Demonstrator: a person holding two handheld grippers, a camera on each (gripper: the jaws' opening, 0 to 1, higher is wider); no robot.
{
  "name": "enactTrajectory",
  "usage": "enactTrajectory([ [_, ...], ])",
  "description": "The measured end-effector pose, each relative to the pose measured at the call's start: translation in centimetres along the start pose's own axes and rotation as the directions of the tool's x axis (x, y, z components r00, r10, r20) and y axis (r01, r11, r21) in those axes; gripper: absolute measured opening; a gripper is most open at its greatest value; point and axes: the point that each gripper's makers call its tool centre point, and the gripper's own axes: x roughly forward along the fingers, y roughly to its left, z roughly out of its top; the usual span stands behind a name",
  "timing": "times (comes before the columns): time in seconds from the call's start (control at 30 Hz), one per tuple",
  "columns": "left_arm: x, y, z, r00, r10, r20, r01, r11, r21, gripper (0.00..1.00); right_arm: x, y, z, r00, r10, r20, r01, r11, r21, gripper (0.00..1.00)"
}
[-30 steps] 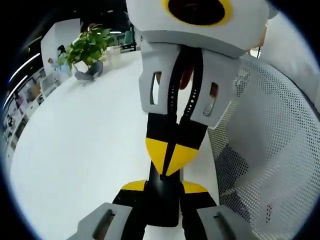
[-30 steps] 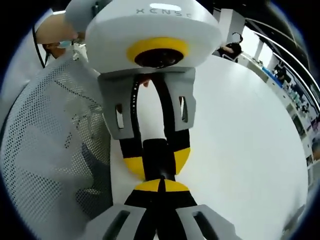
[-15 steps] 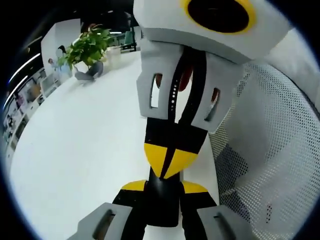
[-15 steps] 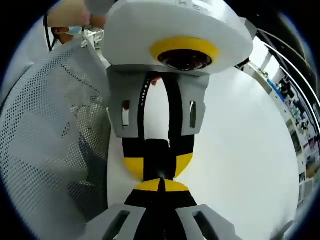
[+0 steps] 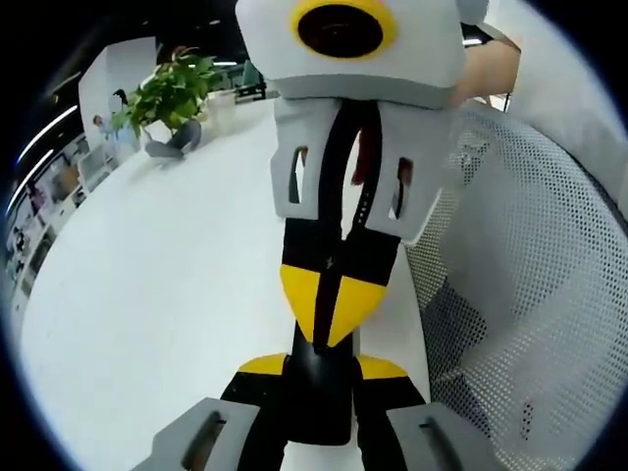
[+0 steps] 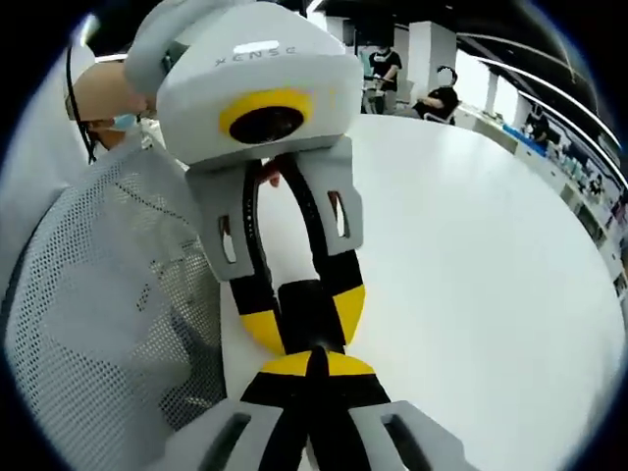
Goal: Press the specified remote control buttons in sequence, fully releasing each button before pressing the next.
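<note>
Now the left gripper [image 5: 322, 366] clamps the black remote [image 5: 319, 404] lengthwise by the table's [image 5: 147, 294] edge (mesh chair [image 5: 530, 294] alongside), with the right gripper [image 6: 314, 365], tips closed and empty, apparently touching its end

The one readable marking is raised lettering on the white housing of the left gripper [image 6: 312, 339], seen head-on in the right gripper view: it reads "XENSE", though the last letter sits at the curve of the casing and may be followed by more. Posters on the far wall in both views are too blurred to read.
</note>
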Motion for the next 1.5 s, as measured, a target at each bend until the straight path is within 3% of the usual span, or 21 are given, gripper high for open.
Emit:
enactTrajectory([
  [0.23, 0.0, 0.0, 0.0, 1.000, -0.001, 0.013, 0.001, 1.000, -0.009, 0.24, -0.7, -0.1, -1.1, 1.000, 0.014, -0.002, -0.014, 0.999, 0.031, 0.15],
  [0.53, -0.1, 0.0, 0.0, 0.999, 0.002, 0.034, -0.002, 1.000, -0.017, 0.24, -1.4, -1.0, -3.1, 1.000, -0.001, -0.019, 0.003, 0.996, 0.091, 0.24],
  [0.7, -0.1, 0.0, 0.0, 0.999, -0.002, 0.044, 0.003, 1.000, -0.023, 0.24, -1.1, -0.8, -2.9, 1.000, 0.000, -0.024, 0.003, 0.995, 0.104, 0.25],
  [0.9, -0.1, 0.1, 0.2, 0.996, 0.012, 0.083, -0.006, 0.998, -0.067, 0.25, -1.1, -0.6, -2.8, 0.999, -0.024, -0.046, 0.027, 0.998, 0.058, 0.24],
  [1.0, 0.0, 0.0, 0.2, 0.995, 0.040, 0.091, -0.034, 0.997, -0.072, 0.25, -1.1, -0.7, -2.8, 0.998, -0.028, -0.052, 0.031, 0.999, 0.043, 0.24],
  [1.13, -0.1, 0.4, 0.5, 0.991, 0.091, 0.101, -0.075, 0.986, -0.151, 0.27, -1.1, -0.8, -2.8, 0.998, -0.032, -0.052, 0.035, 0.998, 0.045, 0.24],
  [1.2, -0.5, 0.7, 1.1, 0.985, 0.123, 0.120, -0.105, 0.983, -0.148, 0.31, -1.0, -0.9, -2.8, 0.998, -0.037, -0.051, 0.040, 0.998, 0.052, 0.24],
  [1.3, -1.6, 1.3, 2.7, 0.966, 0.176, 0.189, -0.135, 0.968, -0.213, 0.33, -1.0, -0.9, -2.7, 0.998, -0.041, -0.053, 0.044, 0.998, 0.050, 0.24],
  [1.5, -4.3, 2.2, 4.1, 0.919, 0.278, 0.280, -0.199, 0.939, -0.280, 0.43, -1.0, -0.9, -2.7, 0.998, -0.038, -0.053, 0.041, 0.998, 0.055, 0.24],
])
